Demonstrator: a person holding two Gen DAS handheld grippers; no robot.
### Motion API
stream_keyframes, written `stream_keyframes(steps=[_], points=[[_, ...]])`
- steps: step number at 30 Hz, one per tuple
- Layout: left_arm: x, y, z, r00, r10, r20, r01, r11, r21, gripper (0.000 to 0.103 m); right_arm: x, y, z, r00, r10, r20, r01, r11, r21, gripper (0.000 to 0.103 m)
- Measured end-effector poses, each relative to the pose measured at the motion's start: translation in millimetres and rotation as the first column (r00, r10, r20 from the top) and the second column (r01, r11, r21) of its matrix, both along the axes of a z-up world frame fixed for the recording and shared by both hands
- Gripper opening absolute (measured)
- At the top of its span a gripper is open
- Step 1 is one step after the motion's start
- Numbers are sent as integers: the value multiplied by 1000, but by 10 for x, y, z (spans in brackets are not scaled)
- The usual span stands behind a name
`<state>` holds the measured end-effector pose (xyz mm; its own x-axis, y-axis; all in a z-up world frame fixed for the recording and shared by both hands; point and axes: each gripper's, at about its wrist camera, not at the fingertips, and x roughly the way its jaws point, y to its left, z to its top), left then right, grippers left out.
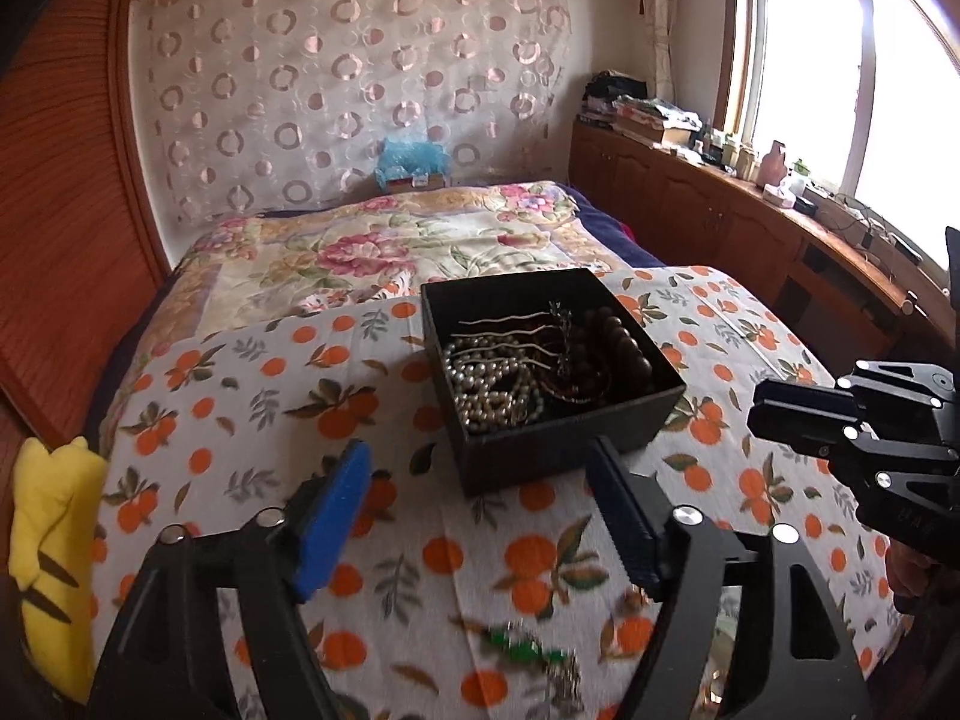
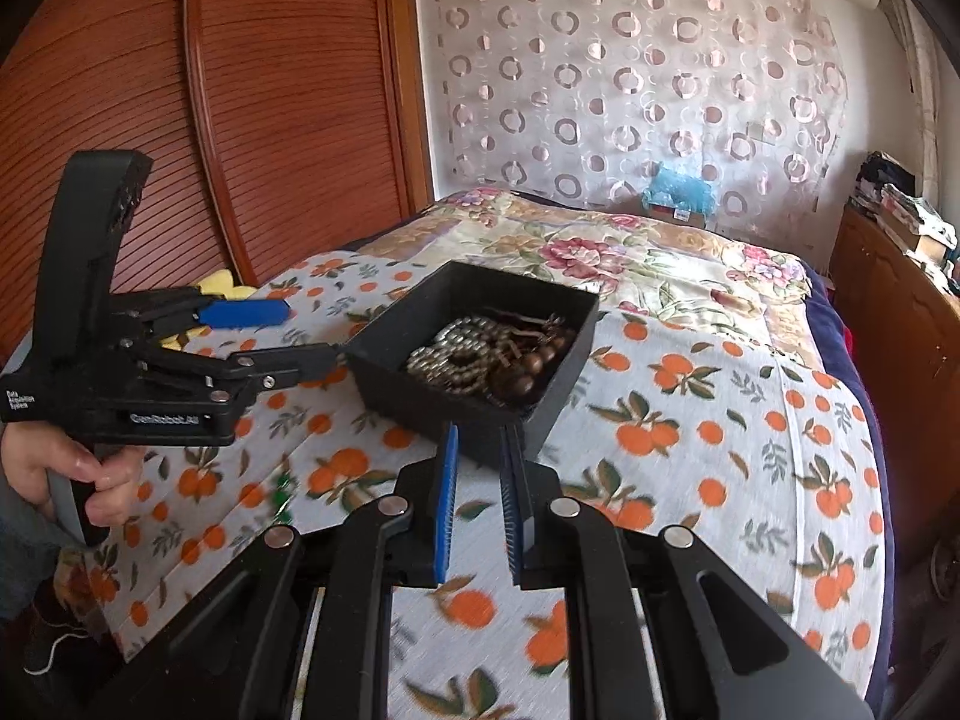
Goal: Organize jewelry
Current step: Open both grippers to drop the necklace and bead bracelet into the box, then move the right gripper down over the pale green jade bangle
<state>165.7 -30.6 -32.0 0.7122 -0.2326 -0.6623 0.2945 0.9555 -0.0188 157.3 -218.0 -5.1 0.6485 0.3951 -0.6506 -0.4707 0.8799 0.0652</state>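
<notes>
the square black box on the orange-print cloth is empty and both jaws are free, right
Not empty: the left wrist view shows the square black box holding pearl strands and dark brown wooden beads. It does sit on the orange-print cloth, and both jaws hold nothing.

A box (image 1: 549,396) of necklaces (image 1: 492,384) sits on the bed (image 1: 240,396), with a cabinet (image 1: 690,204) along its right side.

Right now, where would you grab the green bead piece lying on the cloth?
Judgement only, since it is blurred: the green bead piece lies flat on the orange-print cloth, outside the black box, just below the open left hand-held gripper. Come straight down from above, pinching across its bunched green middle. A flat strand offers no side edge.
</notes>
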Motion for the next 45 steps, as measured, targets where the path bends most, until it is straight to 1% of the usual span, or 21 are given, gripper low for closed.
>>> stream_keyframes(steps=[1,3,5,8,9,13,16,19,22,24,26,28,35,45], points=[[-40,21,5,1000,5,1,-5,1000,1,76,-50,0,-1,1000,0,0,0,1000,0,15],[-141,77,19,1000,19,10,-19,1000,0,84,-158,9,-4,1000,0,-2,0,1000,5,15],[-246,143,38,999,32,17,-32,999,-7,86,-264,22,-5,1000,1,-5,-1,1000,3,16],[-396,245,54,999,46,24,-45,999,-21,89,-408,61,-30,1000,9,-6,-9,1000,-4,37],[-442,270,55,998,50,28,-49,999,-23,89,-445,79,-44,1000,12,-8,-12,1000,-6,39],[-632,393,4,998,53,25,-52,998,-43,89,-570,150,-167,999,21,-38,-21,1000,-3,39],[-747,439,-81,999,49,9,-48,998,-45,89,-648,226,-277,997,38,-61,-39,999,-15,44],[-834,460,-179,999,44,-7,-44,998,-39,89,-708,313,-385,996,50,-79,-54,998,-39,52],[-901,489,-256,999,40,-30,-42,998,-56,89,-725,382,-483,992,65,-107,-70,996,-47,60],[-949,502,-297,998,39,-38,-41,997,-59,89,-729,440,-565,988,76,-133,-85,995,-59,68],[-989,504,-335,998,37,-44,-40,998,-55,89,-730,480,-630,985,82,-154,-94,993,-73,69],[-1010,503,-363,998,36,-51,-39,998,-48,89,-720,494,-667,982,87,-169,-100,993,-65,74],[-1035,507,-446,997,39,-73,-42,999,-35,89,-714,542,-713,978,94,-188,-111,991,-80,75],[-1024,449,-493,996,36,-87,-38,999,-23,89,-762,609,-736,982,98,-164,-123,982,-145,75]])
